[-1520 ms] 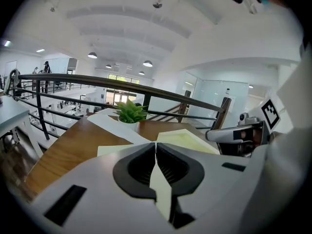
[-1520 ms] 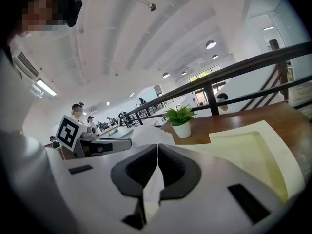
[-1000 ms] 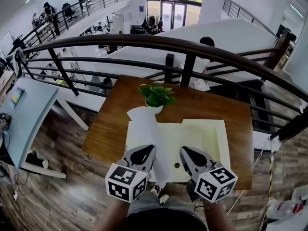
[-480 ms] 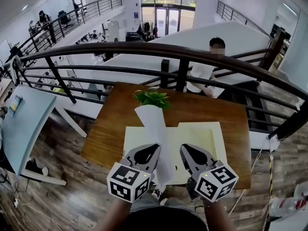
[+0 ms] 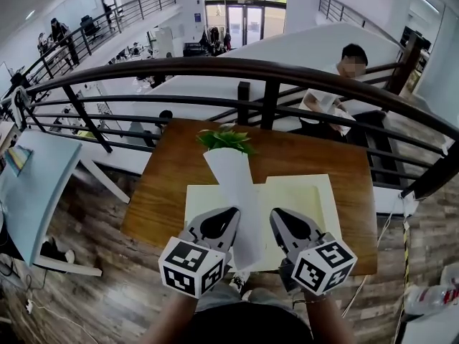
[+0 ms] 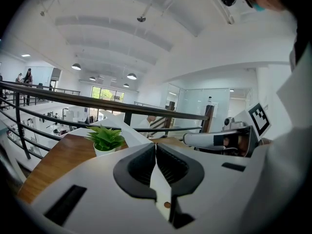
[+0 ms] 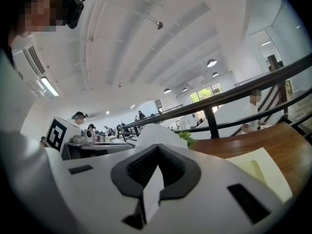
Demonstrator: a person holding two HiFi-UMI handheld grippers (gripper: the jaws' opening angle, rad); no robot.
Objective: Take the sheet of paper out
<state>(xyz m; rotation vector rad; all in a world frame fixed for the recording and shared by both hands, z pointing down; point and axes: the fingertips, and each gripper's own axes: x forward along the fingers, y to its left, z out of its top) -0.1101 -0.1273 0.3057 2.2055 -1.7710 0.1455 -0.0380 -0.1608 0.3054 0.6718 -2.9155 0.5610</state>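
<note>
- Nearest to us, the two marker cubes, left (image 5: pixel 191 266) and right (image 5: pixel 323 264), sit at the backs of the tools, just above our forearms.
- The left tool (image 5: pixel 229 213) is pressed together on the sheet of paper (image 5: pixel 240 192). In the left gripper view, the tips of this tool (image 6: pixel 156 146) meet, with the white sheet (image 6: pixel 161 189) pinched between the dark pads. A small round hole shows near the sheet's edge.
- The right tool (image 5: pixel 277 215) is likewise clamped on the sheet. In the right gripper view, the tool (image 7: pixel 157 149) has a strip of the sheet (image 7: pixel 152 194) caught between its pads.
- The two tools lie side by side and near each other, each gripping the sheet's near end, one from either side.
- From that grip the sheet runs away from us as a long, narrow, curved band lifted above the desk (image 5: pixel 172 185). Its far end stands in front of the plant.
- Under the sheet, a pale yellow folder (image 5: pixel 308 199) lies open and flat on the brown wooden desk.
- A small green plant (image 5: pixel 224 140) in a white pot stands at the desk's far edge, just behind the sheet.
- A dark railing (image 5: pixel 215 70) curves across beyond the desk.
- Past the railing, a person (image 5: pixel 337 106) is sitting.
</note>
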